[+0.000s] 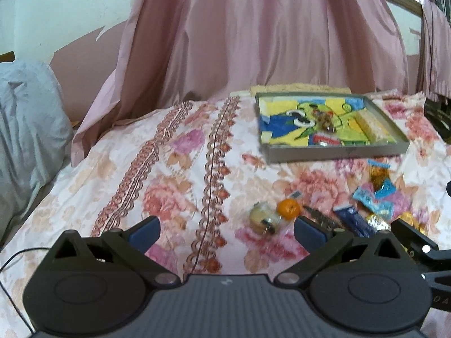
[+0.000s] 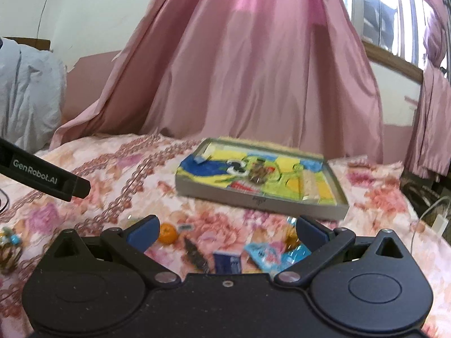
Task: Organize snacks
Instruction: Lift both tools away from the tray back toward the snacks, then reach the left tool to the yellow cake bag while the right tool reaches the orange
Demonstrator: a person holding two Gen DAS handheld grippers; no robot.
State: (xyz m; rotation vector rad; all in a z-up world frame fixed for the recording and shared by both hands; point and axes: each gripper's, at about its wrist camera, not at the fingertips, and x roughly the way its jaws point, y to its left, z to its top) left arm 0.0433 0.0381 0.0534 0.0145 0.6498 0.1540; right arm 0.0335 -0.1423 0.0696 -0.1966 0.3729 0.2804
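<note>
Both the left hand-held gripper [image 1: 227, 232] and right hand-held gripper [image 2: 225, 232] gape empty above loose snacks [image 2: 263, 253] and an orange [image 2: 168, 233] on the floral bed [image 1: 174, 174], while beyond them the shallow tray [image 2: 253, 201] holds a few wrapped sweets [image 2: 258, 173].

Pretty clearly someone's bedroom at home. The whole work surface is a bed with a floral bedspread [image 1: 174, 186], pink and peach flowers with a lacy printed border. There's a pale blue pillow [image 1: 25, 129] bunched up at the left, and a big pink curtain [image 2: 253, 70] hangs right down behind the bed. Window [image 2: 394, 14] with a wooden sill off to the right, and the wall [image 1: 70, 14] paint is peeling a bit.
</note>
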